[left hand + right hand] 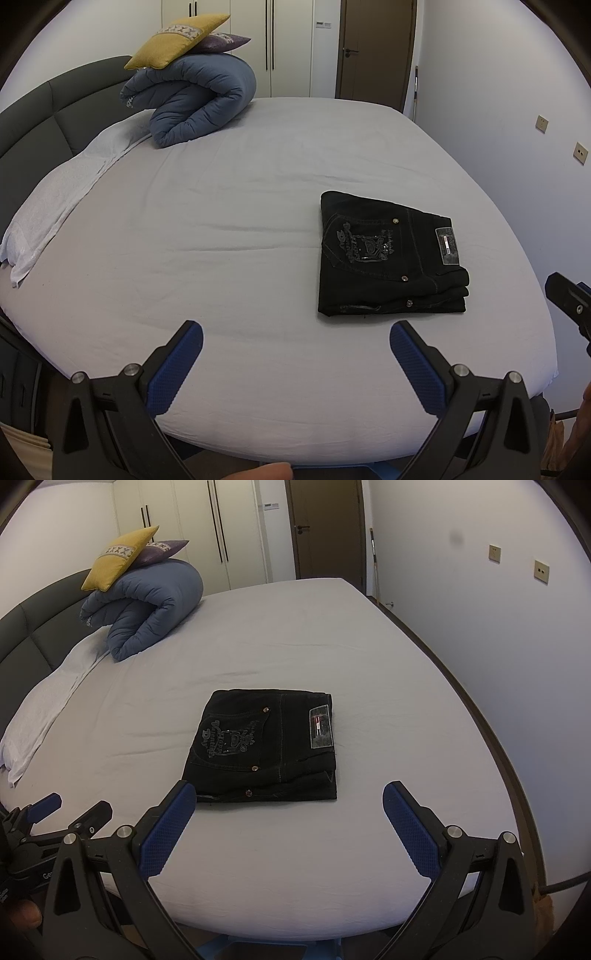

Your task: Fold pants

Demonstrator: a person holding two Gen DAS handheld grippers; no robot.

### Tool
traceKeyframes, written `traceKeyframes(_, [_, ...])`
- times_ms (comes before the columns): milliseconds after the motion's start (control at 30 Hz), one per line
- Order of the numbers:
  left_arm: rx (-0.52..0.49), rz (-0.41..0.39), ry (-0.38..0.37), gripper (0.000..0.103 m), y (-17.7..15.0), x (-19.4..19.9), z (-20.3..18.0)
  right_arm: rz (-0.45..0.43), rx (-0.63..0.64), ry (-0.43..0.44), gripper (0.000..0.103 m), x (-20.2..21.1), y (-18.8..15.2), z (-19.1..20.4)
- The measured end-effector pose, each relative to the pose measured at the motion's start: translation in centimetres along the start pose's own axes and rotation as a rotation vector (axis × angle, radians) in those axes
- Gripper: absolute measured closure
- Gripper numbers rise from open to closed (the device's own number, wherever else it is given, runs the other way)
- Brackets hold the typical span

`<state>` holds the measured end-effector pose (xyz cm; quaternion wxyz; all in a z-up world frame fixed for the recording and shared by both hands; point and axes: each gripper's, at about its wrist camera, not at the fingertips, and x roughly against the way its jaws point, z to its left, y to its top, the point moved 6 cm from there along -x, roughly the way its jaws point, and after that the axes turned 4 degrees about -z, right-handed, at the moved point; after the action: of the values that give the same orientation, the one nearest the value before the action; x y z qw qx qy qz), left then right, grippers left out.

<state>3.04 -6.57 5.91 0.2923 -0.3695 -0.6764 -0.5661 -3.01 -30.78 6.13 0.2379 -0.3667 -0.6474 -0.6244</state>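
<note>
A pair of black jeans (388,258) lies folded into a compact square on the grey bed sheet (240,221), back pocket embroidery and waist patch facing up. It also shows in the right wrist view (262,746). My left gripper (295,332) is open and empty, above the near edge of the bed, left of the jeans. My right gripper (290,794) is open and empty, just in front of the jeans' near edge. The right gripper's tip shows at the right edge of the left wrist view (569,299); the left gripper shows at lower left of the right wrist view (62,812).
A rolled blue duvet (195,99) with a yellow cushion (177,40) and a purple cushion (225,42) sits at the far left by the dark headboard (44,122). A white pillow (59,195) lies along the left. A wall (498,646) runs close along the bed's right side.
</note>
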Motion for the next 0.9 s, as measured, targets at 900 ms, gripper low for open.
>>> traceKeyframes(900, [0.007, 0.015, -0.005, 0.000, -0.2, -0.4, -0.2, 0.026, 0.008, 0.009, 0.000, -1.3, -0.7, 0.2])
